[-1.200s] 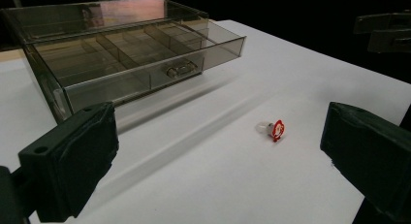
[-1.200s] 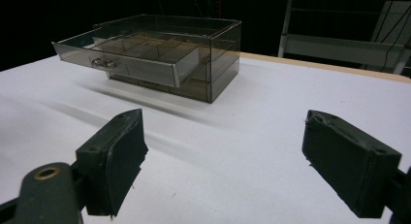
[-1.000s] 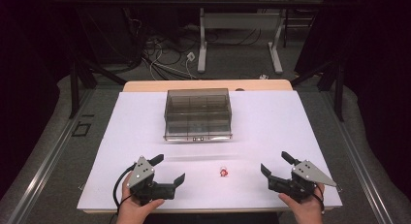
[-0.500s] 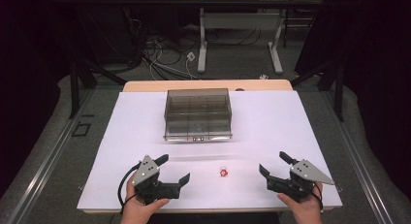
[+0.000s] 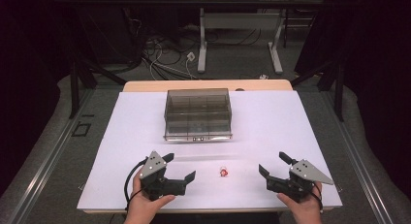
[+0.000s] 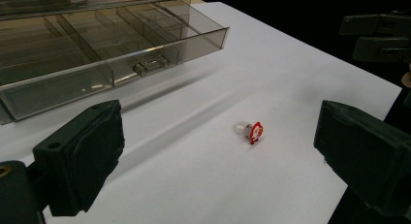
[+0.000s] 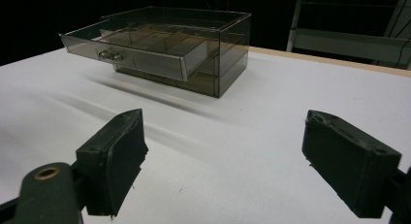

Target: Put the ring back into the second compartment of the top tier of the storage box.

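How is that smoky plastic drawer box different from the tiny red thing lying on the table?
The smoky transparent plastic drawer box is large, standing at the table's far middle with its top drawer pulled out; the small red-capped clear piece is tiny, lying on its side between both grippers. Both rest on the white table, untouched.

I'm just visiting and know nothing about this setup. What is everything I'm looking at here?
Drawer box: one, smoky clear plastic, far middle of the table, top drawer pulled out.
Small red-and-white piece: one, on the sheet between the two claws.
Table sheet: one, white, over a wooden tabletop.
Cables: several, on the floor beyond the table.
Left claw: one, black, open, near edge.
Right claw: one, black, open, near edge.
Hands: two, holding the claws.
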{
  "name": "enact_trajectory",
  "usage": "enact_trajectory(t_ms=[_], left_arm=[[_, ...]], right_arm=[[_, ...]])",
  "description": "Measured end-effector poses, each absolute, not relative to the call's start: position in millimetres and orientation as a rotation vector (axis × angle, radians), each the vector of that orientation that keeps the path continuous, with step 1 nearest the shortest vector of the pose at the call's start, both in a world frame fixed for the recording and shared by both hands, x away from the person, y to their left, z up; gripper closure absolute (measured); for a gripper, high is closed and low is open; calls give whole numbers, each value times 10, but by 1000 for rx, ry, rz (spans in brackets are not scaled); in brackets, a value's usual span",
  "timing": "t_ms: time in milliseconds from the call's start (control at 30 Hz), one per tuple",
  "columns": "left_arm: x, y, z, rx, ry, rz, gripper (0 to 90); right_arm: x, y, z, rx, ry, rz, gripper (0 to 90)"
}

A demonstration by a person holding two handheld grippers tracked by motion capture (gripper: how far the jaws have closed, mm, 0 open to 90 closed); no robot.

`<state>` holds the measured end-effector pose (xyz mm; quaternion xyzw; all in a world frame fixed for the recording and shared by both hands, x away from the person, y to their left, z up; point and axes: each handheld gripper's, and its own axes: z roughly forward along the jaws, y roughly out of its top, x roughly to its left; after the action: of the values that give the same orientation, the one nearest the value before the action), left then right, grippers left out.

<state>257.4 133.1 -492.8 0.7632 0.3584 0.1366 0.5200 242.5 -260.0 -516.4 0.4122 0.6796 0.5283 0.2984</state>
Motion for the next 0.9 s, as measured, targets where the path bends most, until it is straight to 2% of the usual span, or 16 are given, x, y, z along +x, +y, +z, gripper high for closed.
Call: enact_trajectory(t_ms=[900], left_arm=[[2754,882,-4673,1930,766,284,42]], right_arm=[[2429,-2611,-5173,1094,1816,1396,148]])
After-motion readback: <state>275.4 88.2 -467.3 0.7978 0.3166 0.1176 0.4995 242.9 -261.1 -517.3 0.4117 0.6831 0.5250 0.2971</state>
